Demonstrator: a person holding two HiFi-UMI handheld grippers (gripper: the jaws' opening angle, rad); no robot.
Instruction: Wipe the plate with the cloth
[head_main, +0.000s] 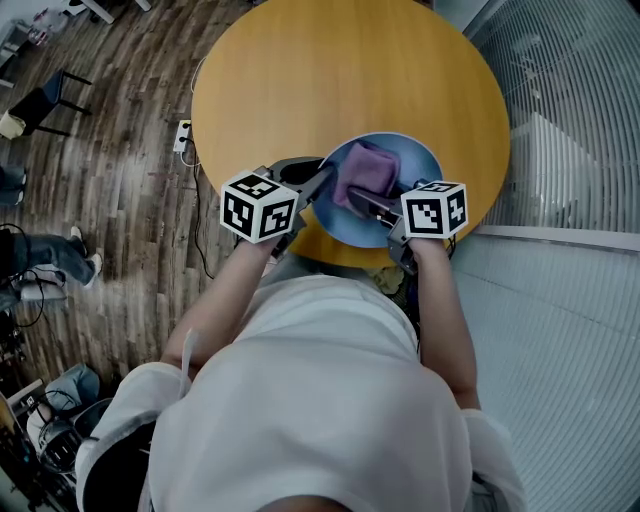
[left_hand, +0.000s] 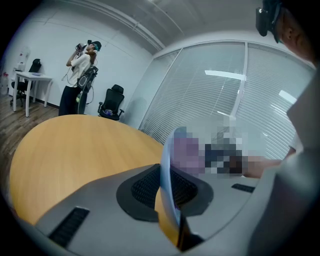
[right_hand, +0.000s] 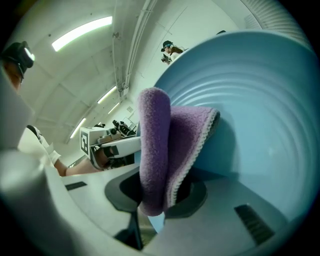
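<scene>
Blue plate (head_main: 412, 160) is hanging tilted over the near edge of the round wooden table (head_main: 340, 70). At left, the left gripper (head_main: 318, 186) is pinching the plate's rim between narrowly set jaws. Toward the table's middle, a folded purple cloth (head_main: 368, 172) is lying against the plate's face. At right, the right gripper (head_main: 362, 203) is clamping that cloth between its jaws, just inside the table's near edge.

Left gripper (left_hand: 168, 195) clamped on plate (left_hand: 166, 162) rim — plate edge-on above table (left_hand: 75, 150). Person (left_hand: 78, 75) stands far back — chair (left_hand: 111, 102) alongside.
</scene>
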